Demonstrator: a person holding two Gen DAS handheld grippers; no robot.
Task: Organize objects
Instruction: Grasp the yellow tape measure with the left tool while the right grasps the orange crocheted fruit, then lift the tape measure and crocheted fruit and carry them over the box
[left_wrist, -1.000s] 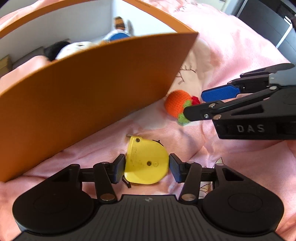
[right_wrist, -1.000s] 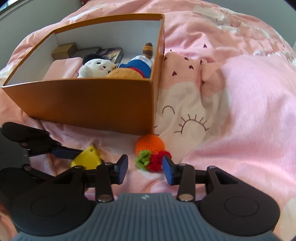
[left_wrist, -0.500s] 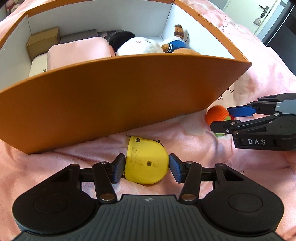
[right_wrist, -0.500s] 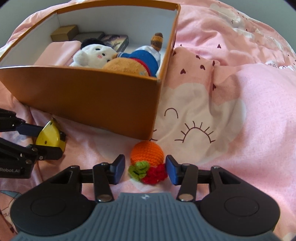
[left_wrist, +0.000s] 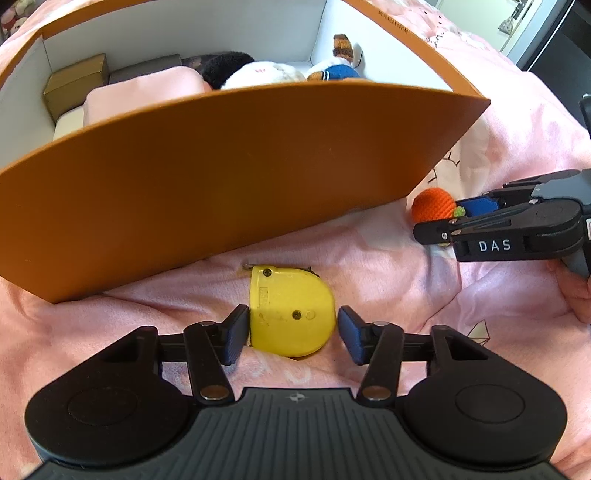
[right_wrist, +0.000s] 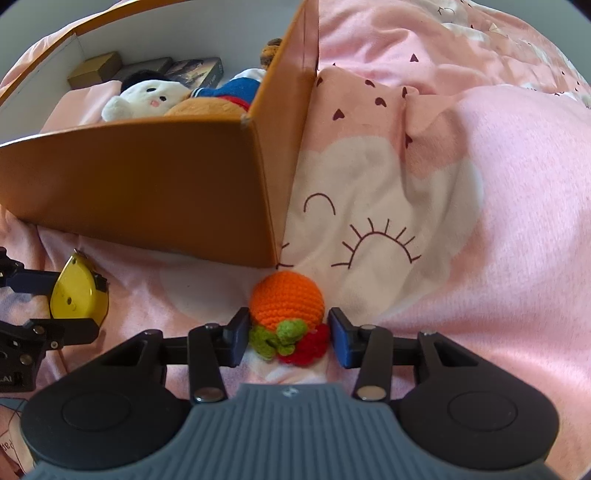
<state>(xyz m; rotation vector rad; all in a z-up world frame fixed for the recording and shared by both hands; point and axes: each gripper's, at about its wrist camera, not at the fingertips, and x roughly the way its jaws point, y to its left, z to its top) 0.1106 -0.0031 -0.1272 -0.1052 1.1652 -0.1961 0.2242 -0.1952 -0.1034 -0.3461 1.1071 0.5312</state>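
Observation:
A yellow tape measure (left_wrist: 291, 314) lies flat on the pink blanket, in front of the orange box (left_wrist: 221, 184). My left gripper (left_wrist: 293, 332) straddles it and its jaws are closing; the left pad touches the case and a thin gap shows at the right pad. A crocheted orange toy (right_wrist: 286, 299) with green and red trim sits by the box's near corner (right_wrist: 258, 192). My right gripper (right_wrist: 288, 332) straddles the toy, its jaws closing, the pads at the toy's sides without squeezing it. The left wrist view shows the right gripper (left_wrist: 443, 218) at the toy (left_wrist: 432, 203).
Inside the box lie plush toys (right_wrist: 147, 96), a pink folded cloth (left_wrist: 144, 92), a gold carton (left_wrist: 74, 85) and flat dark packs (right_wrist: 192, 70). The box's tall front wall stands just beyond both grippers. Rumpled pink blanket (right_wrist: 480, 184) spreads to the right.
My right gripper has sunk and moved forward, so the crocheted toy now sits between its pads. The left gripper has rolled a little and stays around the tape measure.

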